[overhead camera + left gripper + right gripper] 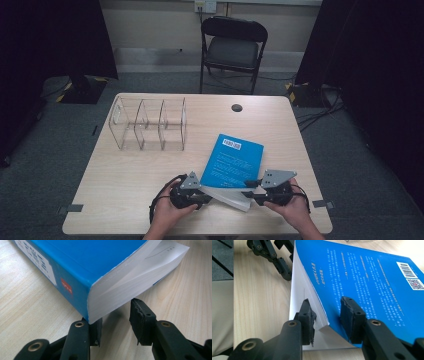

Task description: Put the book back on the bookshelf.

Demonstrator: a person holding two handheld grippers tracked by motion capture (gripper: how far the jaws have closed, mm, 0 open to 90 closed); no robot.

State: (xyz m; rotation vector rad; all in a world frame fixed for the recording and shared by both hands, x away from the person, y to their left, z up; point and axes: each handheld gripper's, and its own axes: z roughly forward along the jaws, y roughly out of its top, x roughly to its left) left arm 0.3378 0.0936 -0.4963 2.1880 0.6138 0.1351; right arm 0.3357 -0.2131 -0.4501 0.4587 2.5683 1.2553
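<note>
Blue book (233,160) lies part-open on the counter (125,170) — right tongs (327,315) straddle the lifted block, seemingly unclamped. Left tongs (115,320) gape at its corner — lift evenly.

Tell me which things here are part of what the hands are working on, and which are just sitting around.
In use:
blue book, near end raised
left claw, at the book's corner
right claw, astride the book's edge
clear divided organizer, probably, though untouched

Just there:
folding chair beyond the table
round cable hole in the table
</note>
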